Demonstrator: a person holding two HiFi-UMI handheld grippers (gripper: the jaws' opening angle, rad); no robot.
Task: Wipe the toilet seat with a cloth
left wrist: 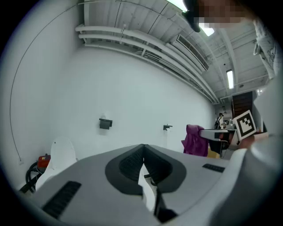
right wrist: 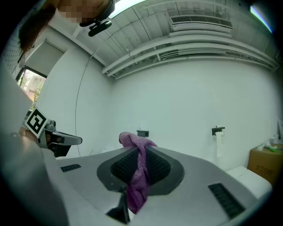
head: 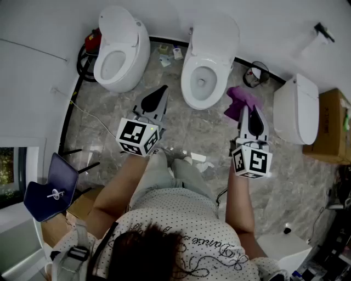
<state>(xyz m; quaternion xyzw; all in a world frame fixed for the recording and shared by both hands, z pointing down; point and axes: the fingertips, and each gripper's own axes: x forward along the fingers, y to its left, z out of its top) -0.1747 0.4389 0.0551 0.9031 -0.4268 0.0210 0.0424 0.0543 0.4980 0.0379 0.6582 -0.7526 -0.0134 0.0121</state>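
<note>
Right gripper [head: 253, 111] pinches purple cloth [head: 239, 101] beside middle toilet [head: 187, 82]

My head camera looks steeply down past my own hair onto the floor [head: 192, 131], taking in the left tongs [head: 163, 89], the right tongs [head: 255, 110] and the toilets lined along the wall [head: 164, 13] at the top. Each tongs camera rides close behind its own jaws, low, facing that white wall. The left one shares the left toilet [head: 118, 49] with the head view and catches the right tongs with their cloth [head: 241, 101] at its right edge. The right one shares the cardboard box [head: 332, 123] and catches the left tongs at its left edge.
</note>
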